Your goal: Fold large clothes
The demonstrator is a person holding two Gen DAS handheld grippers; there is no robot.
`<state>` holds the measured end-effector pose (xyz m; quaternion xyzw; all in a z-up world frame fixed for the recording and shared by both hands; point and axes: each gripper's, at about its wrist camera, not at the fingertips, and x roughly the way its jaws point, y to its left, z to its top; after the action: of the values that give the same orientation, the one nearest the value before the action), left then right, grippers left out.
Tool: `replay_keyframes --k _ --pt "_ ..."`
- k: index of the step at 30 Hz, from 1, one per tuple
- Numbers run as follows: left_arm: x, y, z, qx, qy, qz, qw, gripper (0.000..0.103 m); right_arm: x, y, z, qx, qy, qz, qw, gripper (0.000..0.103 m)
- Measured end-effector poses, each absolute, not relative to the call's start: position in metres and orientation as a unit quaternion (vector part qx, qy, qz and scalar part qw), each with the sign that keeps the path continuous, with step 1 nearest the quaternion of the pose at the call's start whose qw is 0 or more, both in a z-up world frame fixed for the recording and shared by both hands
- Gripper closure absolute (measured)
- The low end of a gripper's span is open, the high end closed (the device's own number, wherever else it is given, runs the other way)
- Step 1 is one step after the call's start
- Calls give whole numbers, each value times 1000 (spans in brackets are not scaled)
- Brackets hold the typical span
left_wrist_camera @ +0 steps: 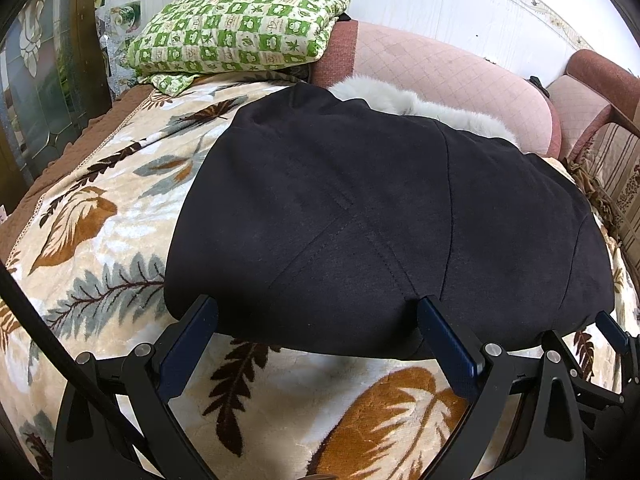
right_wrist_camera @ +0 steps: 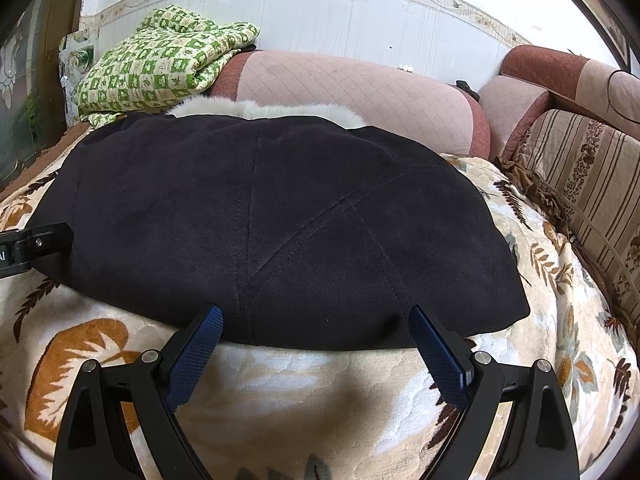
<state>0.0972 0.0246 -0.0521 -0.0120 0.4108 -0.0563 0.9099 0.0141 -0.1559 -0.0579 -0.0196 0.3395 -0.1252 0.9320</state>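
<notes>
Black suede-like coat [left_wrist_camera: 360, 216], one, lies folded on the leaf-patterned plush blanket [left_wrist_camera: 100, 248]; two grippers, left [left_wrist_camera: 318, 320] and right [right_wrist_camera: 316, 328], at its 6 o'clock edge, fingers spread.

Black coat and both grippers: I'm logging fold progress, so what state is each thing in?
Black coat: folded, lying flat on the leaf blanket.
Fur trim: peeking out at the far edge.
Green quilt: folded, stacked behind.
Left gripper: open, at the coat's near edge.
Right gripper: open, likewise.
</notes>
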Motion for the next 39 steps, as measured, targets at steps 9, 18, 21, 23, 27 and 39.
replay_keyframes --k 9,18,21,23,27,39 --pt "97 24 -51 -14 410 -58 910 4 14 -153 -58 -20 340 -122 932 7" --pt "97 24 -51 -16 412 -59 909 4 15 -150 -58 -22 341 -117 933 7" --pt "98 24 -51 -16 413 -59 909 4 15 -150 -59 -22 341 -117 932 7" --pt "97 24 -52 -16 413 -60 909 4 14 -150 -59 -22 342 -116 932 7" --pt "98 24 -52 -16 413 -60 909 4 14 -150 -59 -23 342 -114 932 7" --pt "99 25 -55 -20 421 -64 905 4 14 -147 -59 -30 340 -111 934 7"
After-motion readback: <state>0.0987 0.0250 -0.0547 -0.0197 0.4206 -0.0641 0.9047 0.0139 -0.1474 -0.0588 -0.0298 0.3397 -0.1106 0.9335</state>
